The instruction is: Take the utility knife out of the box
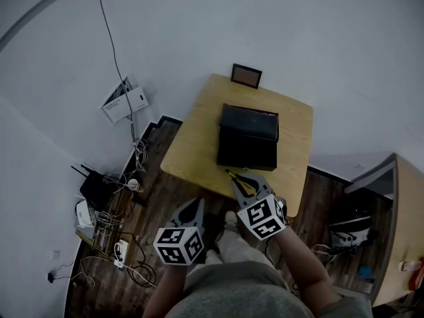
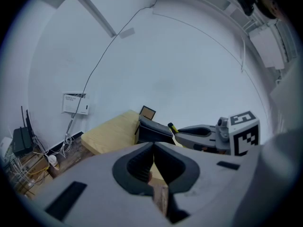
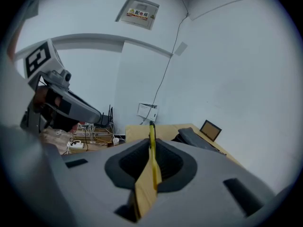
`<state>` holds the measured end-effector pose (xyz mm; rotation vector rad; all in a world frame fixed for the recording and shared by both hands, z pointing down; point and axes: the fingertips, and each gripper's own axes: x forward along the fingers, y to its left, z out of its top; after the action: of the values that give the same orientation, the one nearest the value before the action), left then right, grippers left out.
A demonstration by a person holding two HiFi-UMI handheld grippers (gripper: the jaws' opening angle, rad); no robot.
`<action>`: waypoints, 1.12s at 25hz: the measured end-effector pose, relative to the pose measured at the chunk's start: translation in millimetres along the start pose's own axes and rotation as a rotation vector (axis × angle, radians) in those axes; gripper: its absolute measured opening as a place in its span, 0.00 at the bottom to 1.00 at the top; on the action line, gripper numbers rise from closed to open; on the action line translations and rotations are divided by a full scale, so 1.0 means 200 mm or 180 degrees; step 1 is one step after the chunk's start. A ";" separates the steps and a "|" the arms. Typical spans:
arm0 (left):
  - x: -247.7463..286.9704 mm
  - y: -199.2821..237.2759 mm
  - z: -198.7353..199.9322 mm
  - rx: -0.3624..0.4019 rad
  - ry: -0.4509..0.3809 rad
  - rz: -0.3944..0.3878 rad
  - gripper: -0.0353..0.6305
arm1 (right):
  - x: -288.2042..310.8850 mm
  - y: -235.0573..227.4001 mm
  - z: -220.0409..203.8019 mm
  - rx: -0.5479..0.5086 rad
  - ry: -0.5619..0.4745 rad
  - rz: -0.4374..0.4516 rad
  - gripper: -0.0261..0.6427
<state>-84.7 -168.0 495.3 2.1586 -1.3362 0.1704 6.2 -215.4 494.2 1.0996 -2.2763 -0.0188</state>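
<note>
Just ahead of the right gripper's [image 1: 246, 185] jaws sits the black box [image 1: 248, 138], with a small framed picture [image 1: 246, 76] beyond it, while the left gripper [image 2: 153, 148] hangs off to one side, its jaws pressed together on nothing. The utility knife [image 3: 153, 160] is out of the box, pinched edge-on between the right gripper's jaws: slim and yellow, its dark tip poking out past them. Under those jaws runs the pale wooden counter [image 1: 195, 144], and off to the side there's dark plank floor [image 1: 172, 191], a tangle of cables [image 1: 103, 227] and a white wall [image 1: 199, 25].
</note>
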 end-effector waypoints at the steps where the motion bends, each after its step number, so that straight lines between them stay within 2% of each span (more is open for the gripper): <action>1: -0.02 -0.01 -0.01 0.0005 -0.0014 -0.0010 0.06 | -0.03 0.03 0.00 0.0003 -0.0019 -0.0016 0.09; 15: -0.30 -0.11 -0.14 0.0086 -0.0094 -0.0117 0.06 | -0.38 0.32 -0.02 0.0404 -0.0306 -0.0147 0.09; 28: -0.38 -0.16 -0.16 0.0125 -0.0141 -0.0222 0.06 | -0.53 0.41 0.02 0.0582 -0.0478 -0.0235 0.09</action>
<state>-89.5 -80.5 478.7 2.2505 -1.2898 0.1229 -4.2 -87.1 458.7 1.3159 -2.4068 0.0813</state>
